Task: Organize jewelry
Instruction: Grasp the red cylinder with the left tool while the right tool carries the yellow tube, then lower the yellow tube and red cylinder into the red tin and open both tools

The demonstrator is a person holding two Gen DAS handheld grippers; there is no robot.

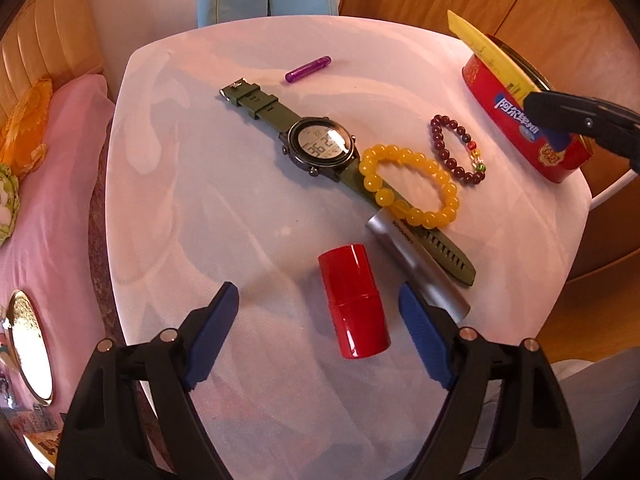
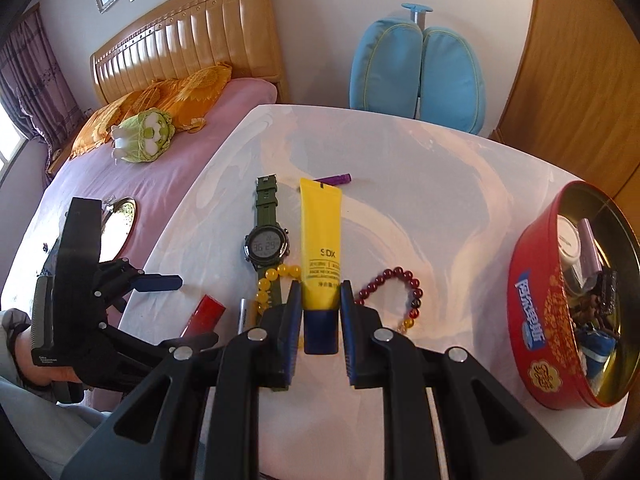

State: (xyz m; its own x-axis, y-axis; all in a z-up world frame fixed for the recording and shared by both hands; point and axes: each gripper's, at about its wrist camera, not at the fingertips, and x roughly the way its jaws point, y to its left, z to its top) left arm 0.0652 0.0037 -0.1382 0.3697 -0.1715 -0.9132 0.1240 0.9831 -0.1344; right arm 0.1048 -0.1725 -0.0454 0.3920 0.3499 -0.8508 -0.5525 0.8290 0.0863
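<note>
My right gripper [image 2: 320, 300] is shut on a yellow tube [image 2: 321, 240] by its blue cap and holds it above the table; in the left wrist view the yellow tube [image 1: 490, 54] hangs over the red tin [image 1: 516, 128]. My left gripper [image 1: 320, 304] is open, its fingers either side of a red cylinder [image 1: 354, 306]. A green watch [image 1: 316, 146], a yellow bead bracelet [image 1: 412, 184], a dark red bead bracelet [image 1: 456, 148], a silver tube [image 1: 416, 264] and a purple tube [image 1: 308, 69] lie on the white table [image 1: 200, 200].
The red tin [image 2: 536, 320] at the table's right edge holds several items. A bed [image 2: 140, 176] with pillows and a plush toy lies left of the table. A blue chair [image 2: 416, 72] stands behind. A wooden wardrobe [image 2: 580, 60] is to the right.
</note>
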